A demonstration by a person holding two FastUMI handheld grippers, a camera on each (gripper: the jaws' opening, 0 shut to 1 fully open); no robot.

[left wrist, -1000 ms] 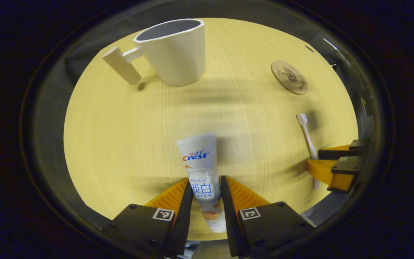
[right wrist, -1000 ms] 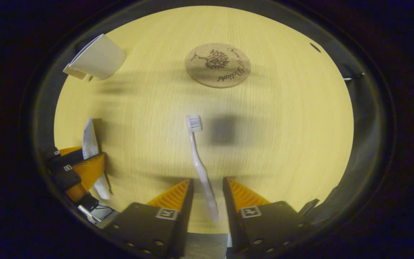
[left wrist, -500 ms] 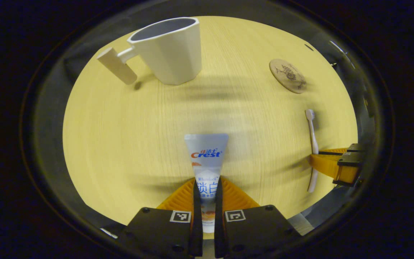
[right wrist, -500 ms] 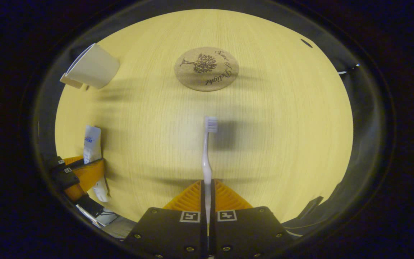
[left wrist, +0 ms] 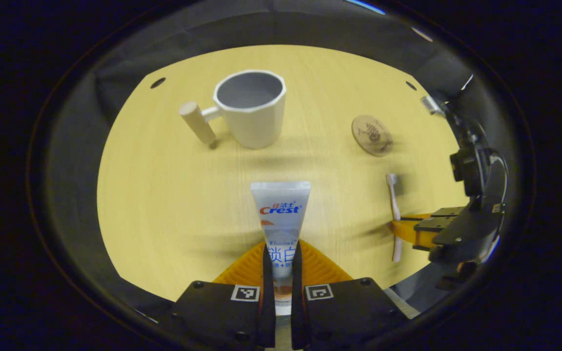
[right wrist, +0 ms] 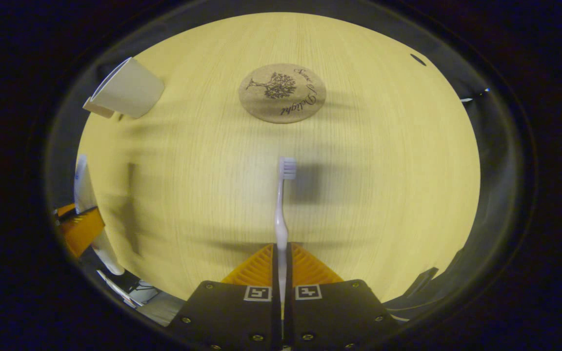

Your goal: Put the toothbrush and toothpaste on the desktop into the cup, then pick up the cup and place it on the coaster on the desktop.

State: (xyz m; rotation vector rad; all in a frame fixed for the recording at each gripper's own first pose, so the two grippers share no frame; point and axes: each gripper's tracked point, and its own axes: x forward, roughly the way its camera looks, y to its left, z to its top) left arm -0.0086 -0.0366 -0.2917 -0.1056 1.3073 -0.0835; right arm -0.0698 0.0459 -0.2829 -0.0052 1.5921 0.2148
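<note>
My left gripper [left wrist: 281,249] is shut on the white toothpaste tube [left wrist: 281,214], whose flat end points at the cup and which hangs above the table. The white cup [left wrist: 251,114] with a wooden peg handle [left wrist: 197,123] stands upright and empty at the far middle. To the right, my right gripper [left wrist: 410,229] holds the toothbrush [left wrist: 394,209]. In the right gripper view, my right gripper [right wrist: 281,246] is shut on the white toothbrush [right wrist: 281,204], bristles forward. The round cork coaster [right wrist: 282,92] lies beyond it, the cup [right wrist: 125,88] at far left, and the left gripper [right wrist: 78,226] with the toothpaste [right wrist: 83,185] at the left edge.
The round pale wooden table [left wrist: 164,195] carries these things and shows bare wood between the cup and the coaster [left wrist: 371,135]. Dark booth cloth surrounds the table's edge. A black mount with cables [left wrist: 471,165] sits at the right rim.
Both grippers shut, the left on the toothpaste and the right on the toothbrush. Since then the left one has risen and drawn back with the tube; the right has barely moved.
</note>
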